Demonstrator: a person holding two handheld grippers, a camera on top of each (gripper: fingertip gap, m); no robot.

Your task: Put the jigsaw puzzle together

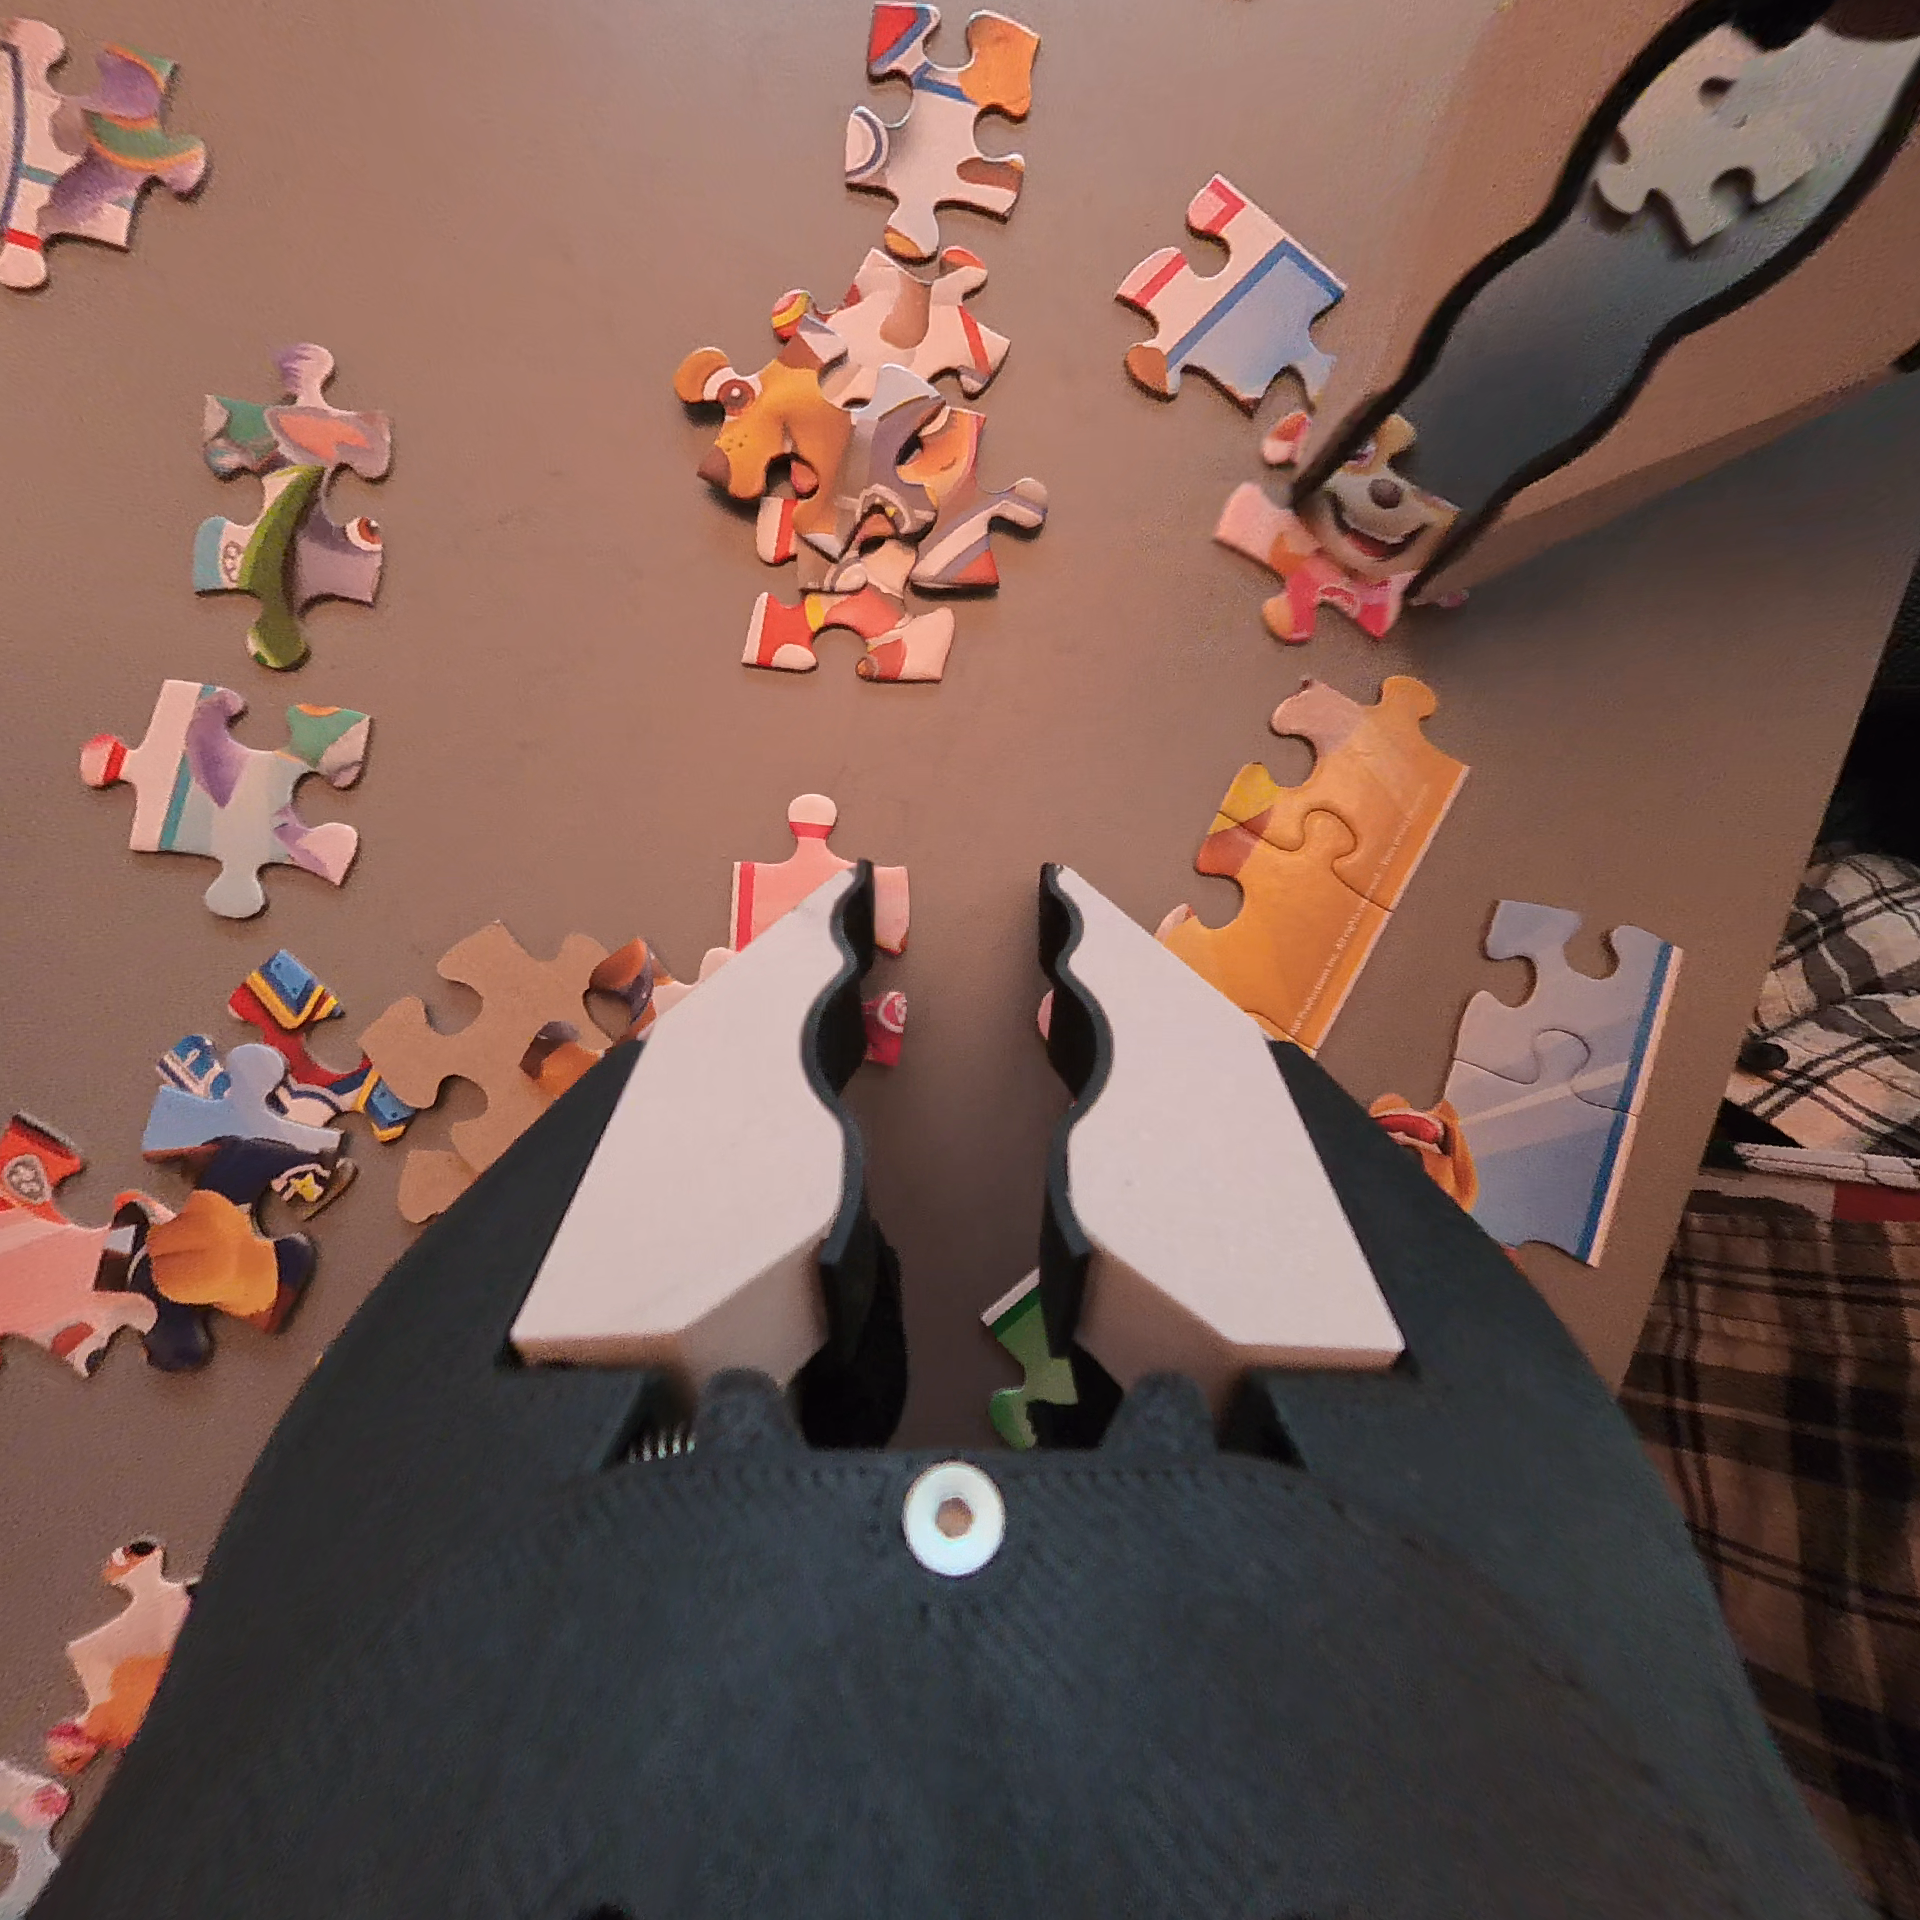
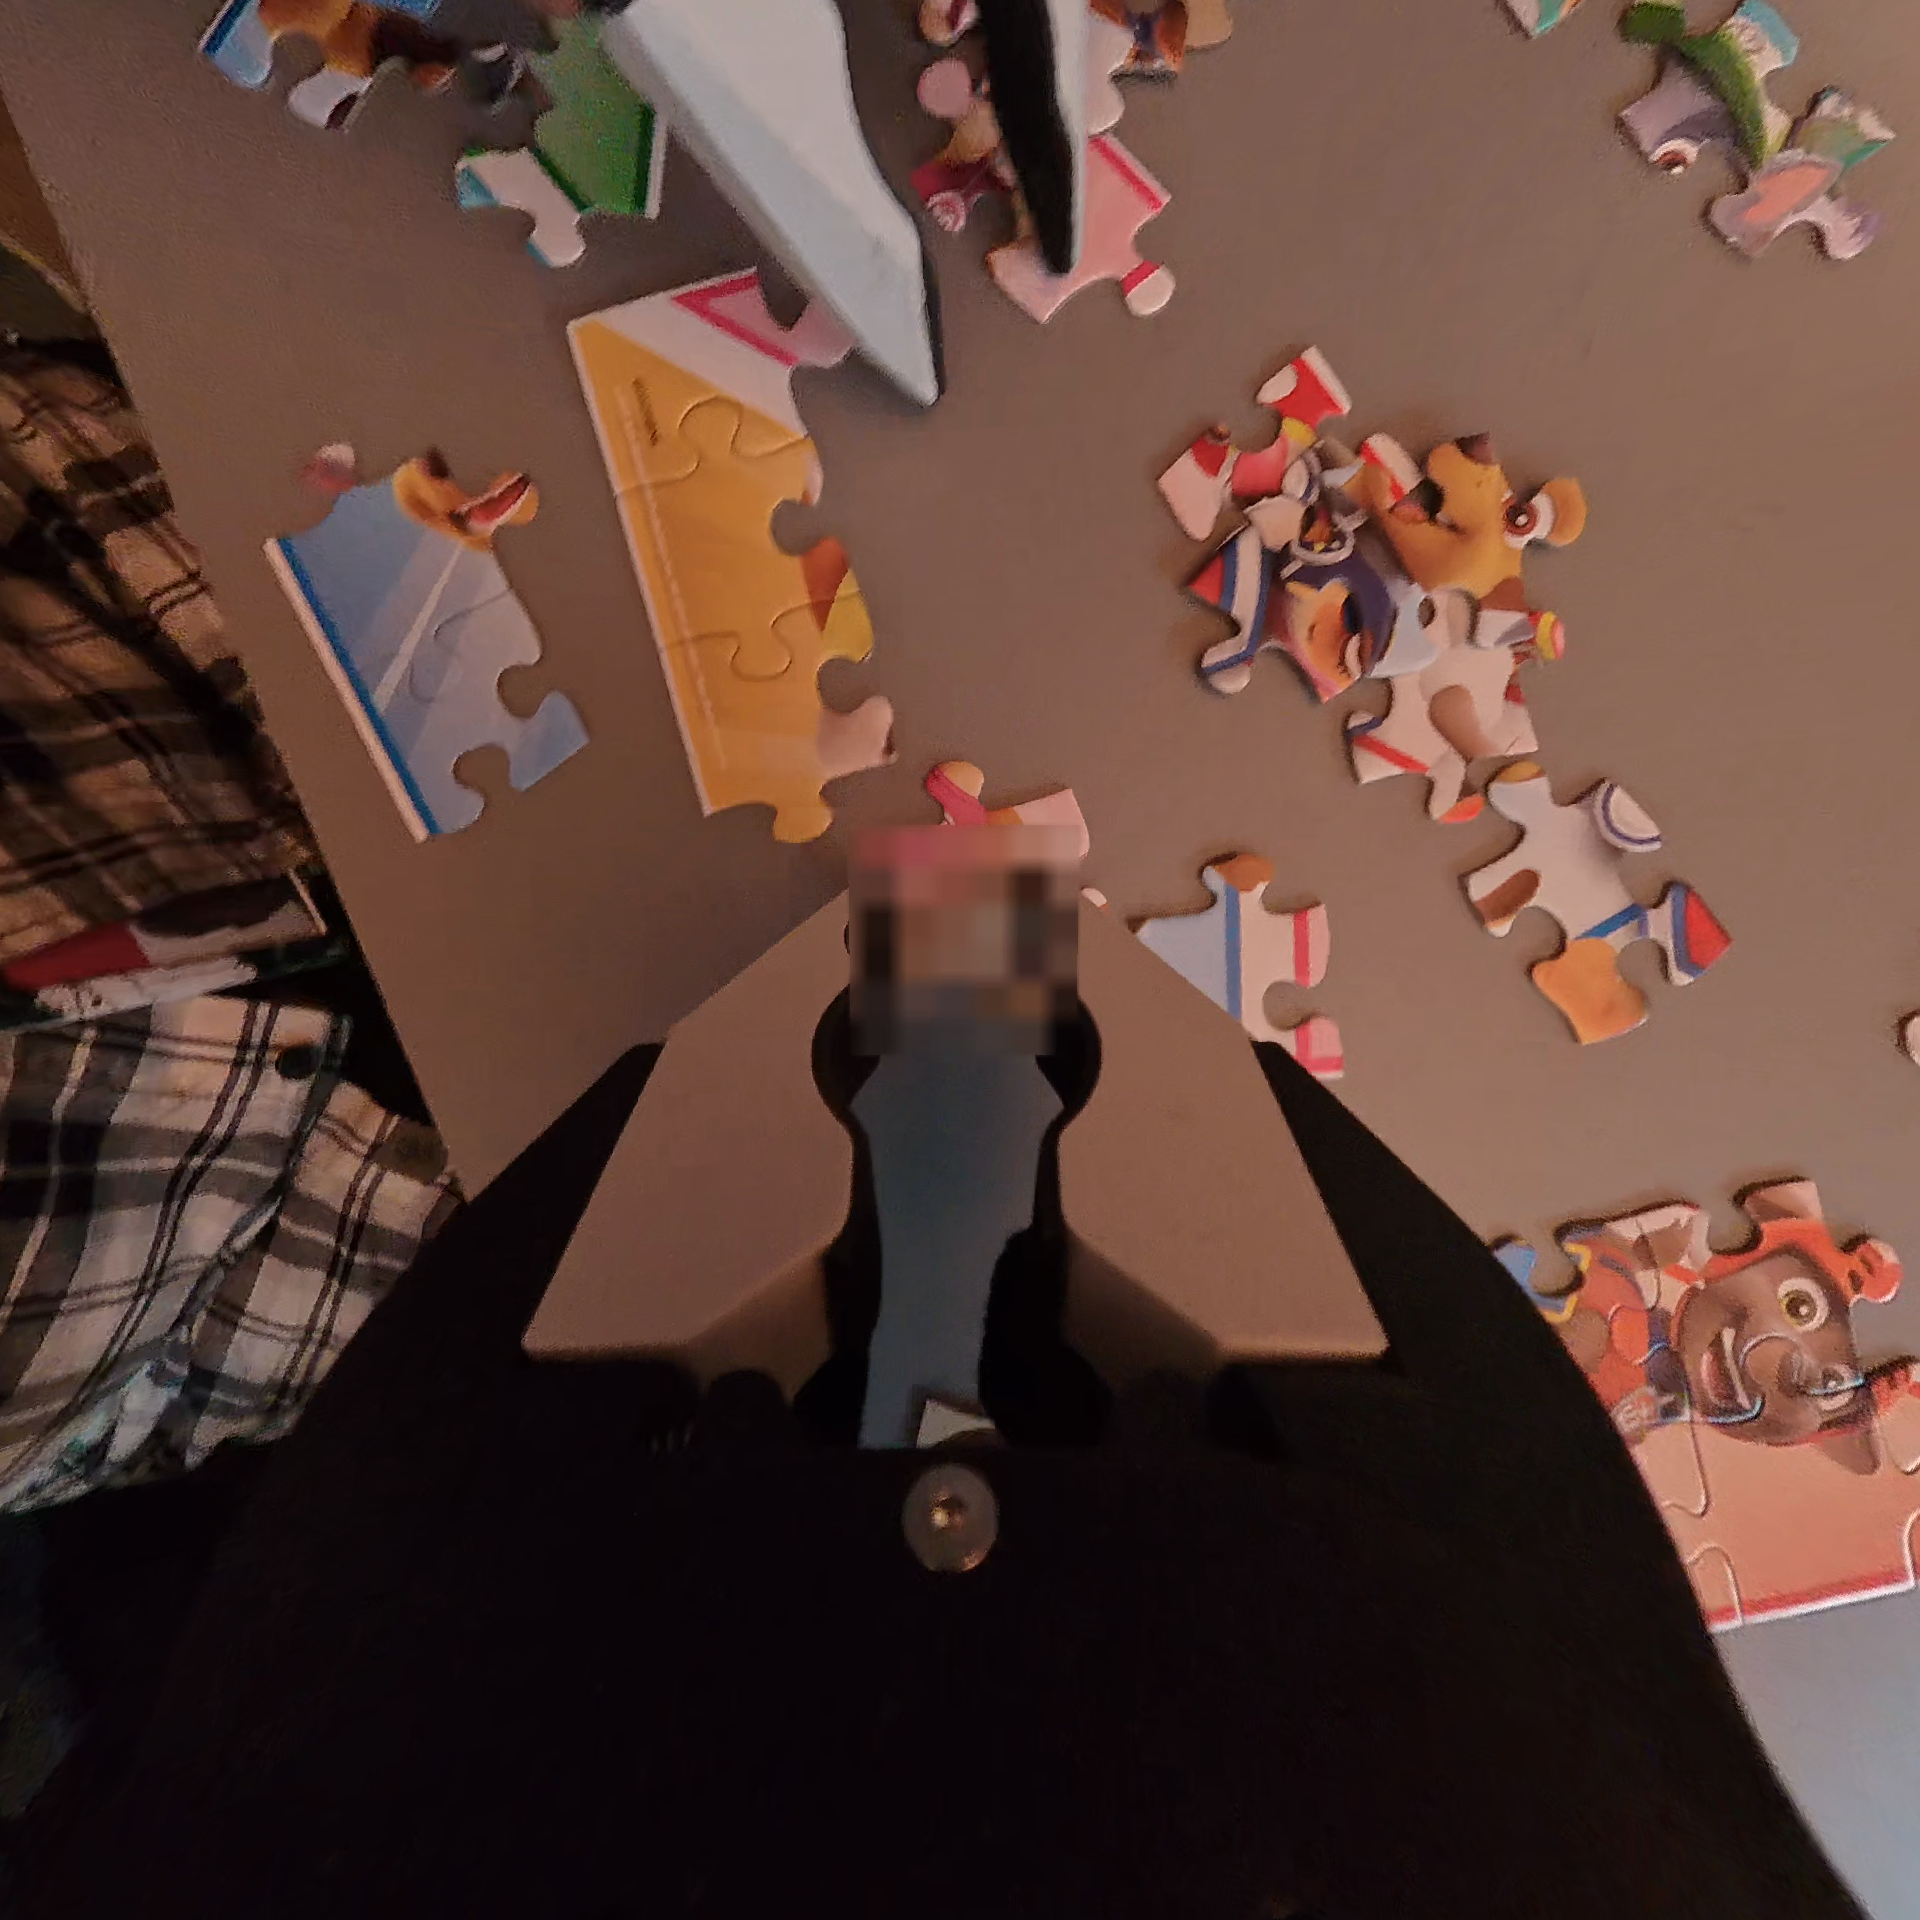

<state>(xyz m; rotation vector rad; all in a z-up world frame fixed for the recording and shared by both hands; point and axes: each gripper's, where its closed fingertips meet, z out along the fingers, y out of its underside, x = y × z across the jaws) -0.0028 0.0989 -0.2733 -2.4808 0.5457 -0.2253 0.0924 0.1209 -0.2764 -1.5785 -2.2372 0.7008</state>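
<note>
Loose jigsaw pieces lie scattered on a brown table (image 1: 540,125). My left gripper (image 1: 953,883) is open and empty, low over bare table, with a pink-bordered piece (image 1: 805,873) partly under its left finger. It also shows at the top of the right wrist view (image 2: 987,312). My right gripper (image 2: 966,904) has its tips against two sides of a pink pup piece (image 2: 1013,810) that fills the gap between them. In the left wrist view this gripper (image 1: 1366,540) is at the upper right, tips down on that piece (image 1: 1330,608).
A joined yellow strip (image 1: 1320,873) and a joined blue pair (image 1: 1558,1060) lie near the table's right edge. A pile of pieces (image 1: 873,457) sits mid-table. A joined section with a pup (image 2: 1745,1403) lies at the right. Plaid cloth (image 2: 156,1195) lies beyond the edge. Some 10 centimetres of space lies between my two pairs of fingers.
</note>
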